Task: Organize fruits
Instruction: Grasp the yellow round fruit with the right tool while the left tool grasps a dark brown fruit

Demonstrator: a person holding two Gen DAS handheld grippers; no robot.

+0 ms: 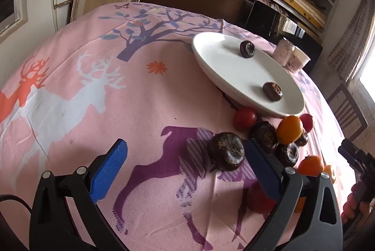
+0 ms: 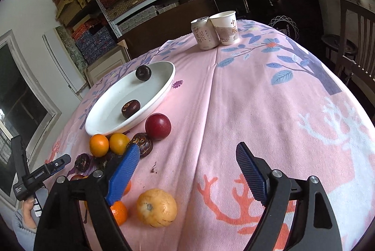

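Pink printed tablecloth (image 1: 70, 77) carries everything. Left gripper (image 1: 185, 166) hangs low over it, jaws wide apart and holding nothing; a dark brown fruit (image 1: 226, 151) sits between the pads, just beside the right one. Best move, judging from this: shift the gripper right to centre the fruit, close gently, then lift to the white plate (image 1: 211, 58), where two dark fruits (image 1: 247, 48) already lie. More dark ones, an orange fruit (image 1: 289, 129) and a red fruit (image 1: 244, 118) crowd just behind the target, so a sloppy close could knock them rolling. Right gripper (image 2: 187, 169) also has its jaws apart and empty, over bare cloth; the fruit pile lies to its left by the plate rim, a yellow fruit (image 2: 156, 207) nearest. Can (image 2: 204, 34) and paper cup (image 2: 224, 27) stand at the far edge, well apart from the work.
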